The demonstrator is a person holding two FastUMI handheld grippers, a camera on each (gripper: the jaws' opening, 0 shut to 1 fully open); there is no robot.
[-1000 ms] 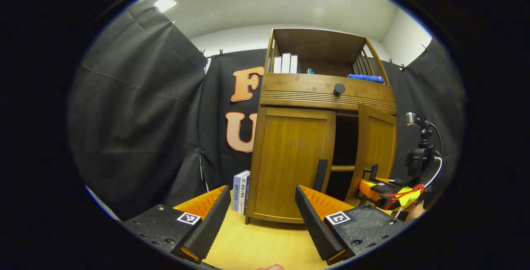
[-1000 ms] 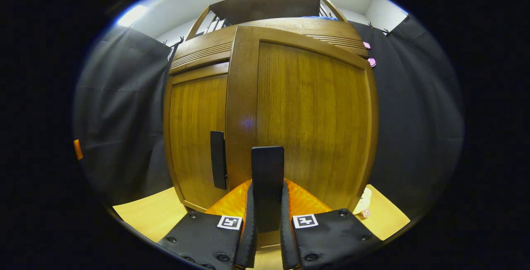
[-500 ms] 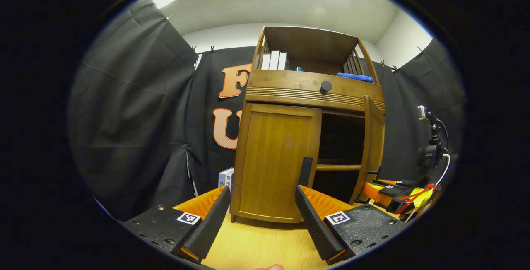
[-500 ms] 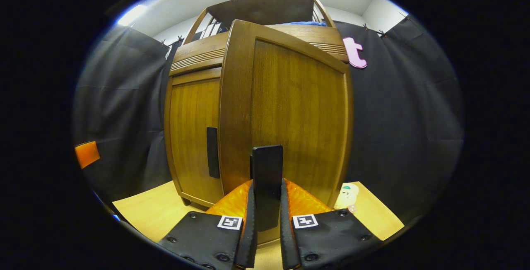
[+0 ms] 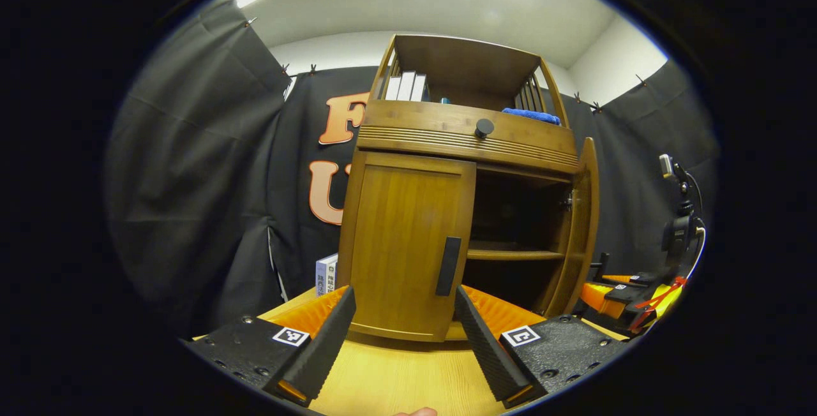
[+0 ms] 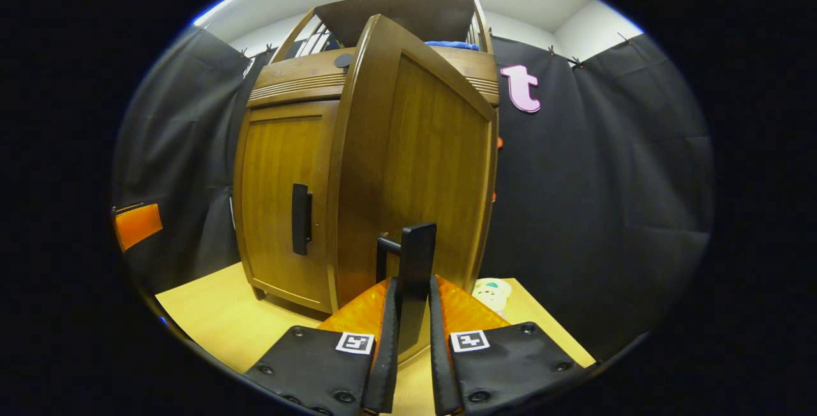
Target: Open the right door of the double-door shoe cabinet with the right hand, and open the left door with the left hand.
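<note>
Black handle [image 6: 413, 275] of the right door [image 6: 415, 167] sits clamped between our right gripper [image 6: 412, 365] fingers, and since a second ago we've swung that door from barely ajar to wide open, baring the shelf [image 5: 510, 254], so half the job looks done. Left gripper [image 5: 402, 339] hovers low over the table [image 5: 396, 378], fingers apart, aimed at the shut left door [image 5: 402, 244] and its handle [image 5: 448, 266] just ahead.

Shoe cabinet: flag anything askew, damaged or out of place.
Nothing stands out. The shoe cabinet stands upright; its right door is swung open by the right gripper clamped on its handle, the left door closed.
</note>
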